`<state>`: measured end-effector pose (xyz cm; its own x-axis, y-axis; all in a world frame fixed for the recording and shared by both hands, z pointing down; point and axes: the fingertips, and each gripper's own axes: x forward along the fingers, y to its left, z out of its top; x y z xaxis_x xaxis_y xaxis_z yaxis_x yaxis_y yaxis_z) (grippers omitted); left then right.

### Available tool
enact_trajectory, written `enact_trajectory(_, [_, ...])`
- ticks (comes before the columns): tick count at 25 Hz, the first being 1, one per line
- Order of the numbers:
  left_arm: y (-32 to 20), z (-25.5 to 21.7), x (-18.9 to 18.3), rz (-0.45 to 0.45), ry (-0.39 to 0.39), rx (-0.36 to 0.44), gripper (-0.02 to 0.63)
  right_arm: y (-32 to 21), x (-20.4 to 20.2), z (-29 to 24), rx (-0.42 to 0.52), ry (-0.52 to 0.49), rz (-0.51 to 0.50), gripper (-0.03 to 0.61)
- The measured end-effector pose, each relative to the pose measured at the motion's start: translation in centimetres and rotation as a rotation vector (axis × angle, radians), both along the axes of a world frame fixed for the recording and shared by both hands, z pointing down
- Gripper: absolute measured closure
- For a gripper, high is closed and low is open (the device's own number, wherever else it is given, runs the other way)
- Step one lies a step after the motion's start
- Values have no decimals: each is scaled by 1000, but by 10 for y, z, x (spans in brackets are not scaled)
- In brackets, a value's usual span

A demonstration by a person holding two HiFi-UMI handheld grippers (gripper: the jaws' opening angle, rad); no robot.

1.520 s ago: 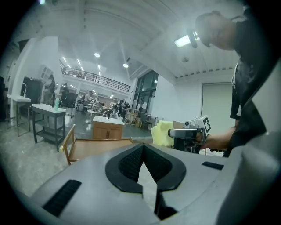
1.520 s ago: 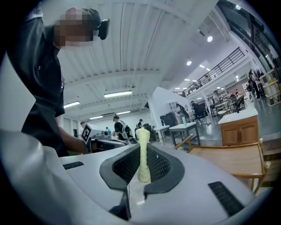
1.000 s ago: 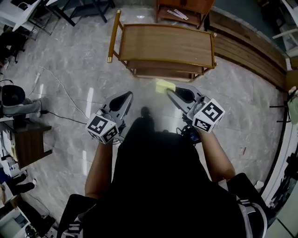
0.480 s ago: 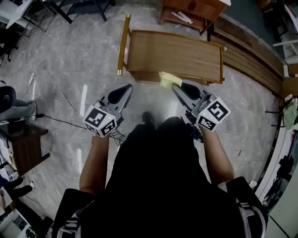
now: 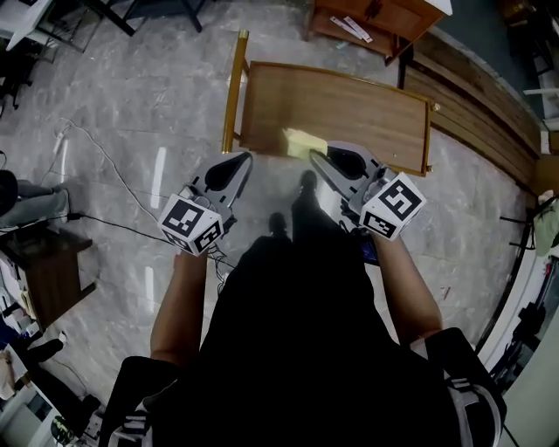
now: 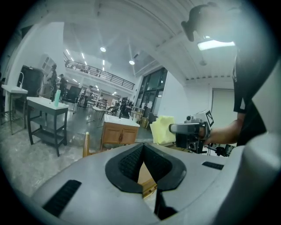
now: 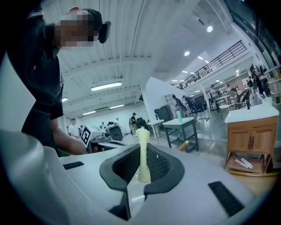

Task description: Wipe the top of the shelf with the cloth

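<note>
The wooden shelf (image 5: 349, 109) stands on the floor ahead of me, its flat top bare and a brass-tipped handle post (image 5: 234, 87) along its left side. A pale yellow cloth (image 5: 302, 141) lies over the near edge of the top, pinched by my right gripper (image 5: 316, 157). In the right gripper view the cloth (image 7: 142, 154) stands edge-on between the pads, which are shut on it. My left gripper (image 5: 244, 161) hovers off the shelf's near left corner. Its jaws (image 6: 143, 145) are shut with nothing in them. From there the cloth (image 6: 162, 129) shows to the right.
A wooden cabinet (image 5: 376, 17) stands behind the shelf, and long wooden boards (image 5: 480, 96) run along the right. Cables (image 5: 96, 166) trail over the marble floor at the left, near a dark desk (image 5: 44, 262). A grey table (image 7: 182, 125) and people are farther off in the hall.
The shelf has come closer. My right gripper has carried the cloth from over the floor onto the near edge of the shelf top. The left gripper stays shut beside it.
</note>
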<state>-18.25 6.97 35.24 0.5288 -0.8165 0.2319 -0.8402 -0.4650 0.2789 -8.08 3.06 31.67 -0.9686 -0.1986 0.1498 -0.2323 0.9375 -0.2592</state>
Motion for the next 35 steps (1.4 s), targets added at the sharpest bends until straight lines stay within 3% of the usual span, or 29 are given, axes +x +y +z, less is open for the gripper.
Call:
enact_trajectory(9, [-71, -3, -11, -52, -38, -46, 604, -78, -37, 8, -30, -12, -94, 537])
enact_trajectory(18, [-129, 3, -21, -102, -123, -101, 604, -137, -65, 25, -98, -12, -102, 537])
enact_trajectory(23, [-159, 14, -39, -132, -122, -136, 604, -164, -86, 51, -180, 15, -59, 537])
enact_trajectory(35, [-198, 65, -76, -47, -119, -218, 604, -201, -135, 172, -428, 162, 137, 537])
